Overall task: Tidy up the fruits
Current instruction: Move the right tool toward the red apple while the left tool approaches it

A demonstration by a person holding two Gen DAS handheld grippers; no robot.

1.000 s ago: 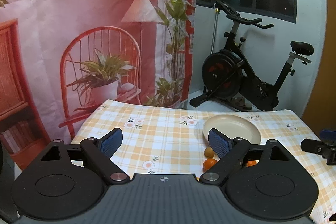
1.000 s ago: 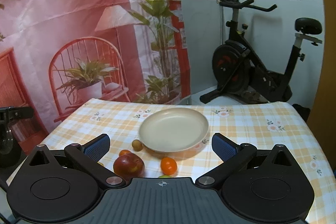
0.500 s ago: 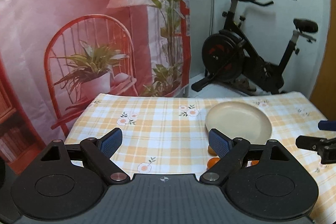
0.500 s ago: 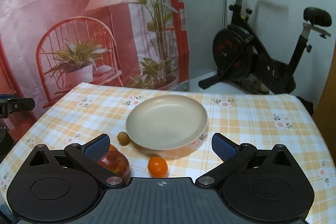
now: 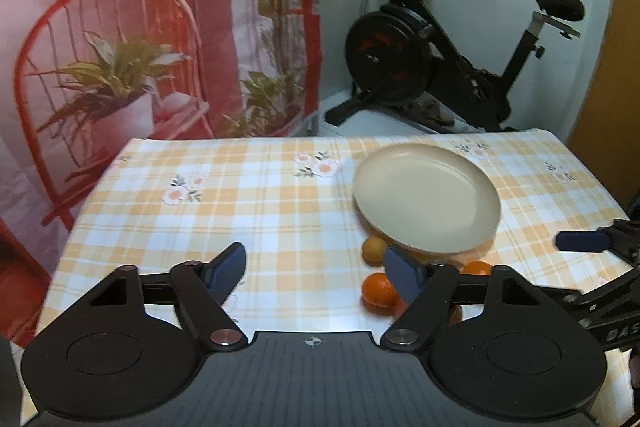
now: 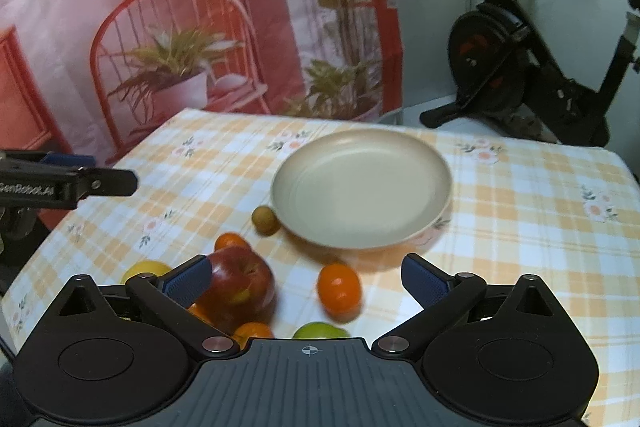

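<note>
A beige plate (image 6: 436, 167) lies empty on the checked tablecloth (image 6: 520, 227); it also shows in the left wrist view (image 5: 480, 187). In front of it lie a red apple (image 6: 240, 283), an orange (image 6: 339, 287), a small brown fruit (image 6: 265, 221), a yellow fruit (image 6: 146, 270), a green fruit (image 6: 320, 330) and more oranges (image 6: 230, 241). My right gripper (image 6: 306, 277) is open and empty above the fruit. My left gripper (image 5: 314, 269) is open and empty left of the plate, near an orange (image 5: 378, 289) and a small brown fruit (image 5: 374, 247).
A printed red backdrop (image 5: 120, 27) hangs behind the table. An exercise bike (image 5: 440, 47) stands beyond the far edge. The other gripper shows at the right edge of the left wrist view (image 5: 592, 241) and at the left edge of the right wrist view (image 6: 68, 183).
Both grippers have moved forward and tilted down over the table, so plate and fruit look closer. More fruit has come into the right wrist view. Both stay open.
</note>
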